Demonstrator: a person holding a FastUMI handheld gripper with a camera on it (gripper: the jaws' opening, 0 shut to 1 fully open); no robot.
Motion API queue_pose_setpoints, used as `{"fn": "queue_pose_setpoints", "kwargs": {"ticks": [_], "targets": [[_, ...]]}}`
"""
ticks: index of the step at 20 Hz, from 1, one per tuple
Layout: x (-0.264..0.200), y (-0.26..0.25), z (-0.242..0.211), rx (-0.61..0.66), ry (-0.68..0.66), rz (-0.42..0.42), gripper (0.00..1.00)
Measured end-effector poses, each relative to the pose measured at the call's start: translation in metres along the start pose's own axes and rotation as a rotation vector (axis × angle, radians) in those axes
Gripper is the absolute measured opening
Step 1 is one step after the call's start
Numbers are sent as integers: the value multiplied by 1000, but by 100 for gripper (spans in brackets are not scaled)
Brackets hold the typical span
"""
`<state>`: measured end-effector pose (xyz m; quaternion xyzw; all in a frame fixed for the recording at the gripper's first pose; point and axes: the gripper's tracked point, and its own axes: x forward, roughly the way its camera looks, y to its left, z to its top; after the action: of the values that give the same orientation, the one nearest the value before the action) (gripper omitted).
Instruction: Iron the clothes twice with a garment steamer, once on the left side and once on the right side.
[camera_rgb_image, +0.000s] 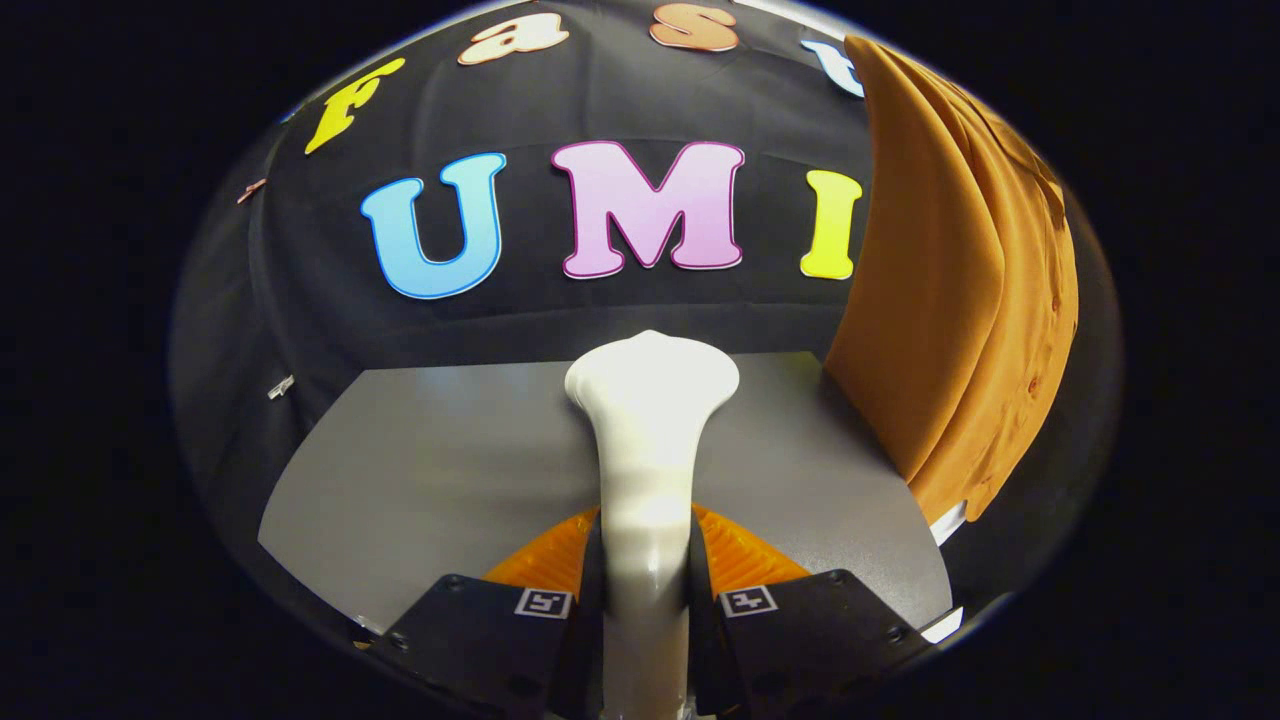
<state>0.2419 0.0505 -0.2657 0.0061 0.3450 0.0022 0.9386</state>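
Tongs (646, 570) pinch the white garment steamer (648, 440) by its handle, both fingers pressing, its head above the grey desk (440, 470); the orange shirt (950, 300) hangs beyond, to the right.

The single camera rides on the claw (645, 560) and looks forward along its two fingers, which rise close to the lens on either side of a white steamer (650, 450) they press from both sides. It sits a little above the grey table (440, 470) and tilts slightly down across it toward the booth's black cloth wall (330, 330), which stands near. To the right, close by, an orange garment (950, 300) hangs down past the table's edge.
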Motion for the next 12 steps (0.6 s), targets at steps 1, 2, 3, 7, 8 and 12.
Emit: {"fn": "queue_pose_setpoints", "kwargs": {"ticks": [1, 2, 3, 7, 8, 12], "targets": [[-4, -1, 3, -3, -14, -2, 39], [-8, 0, 6, -2, -28, -1, 39], [-14, 0, 9, 3, -43, 0, 39], [-41, -2, 19, 22, -103, -8, 39], [-46, -2, 18, 23, -112, -8, 39], [-77, -3, 22, 36, -169, -19, 39]]}}
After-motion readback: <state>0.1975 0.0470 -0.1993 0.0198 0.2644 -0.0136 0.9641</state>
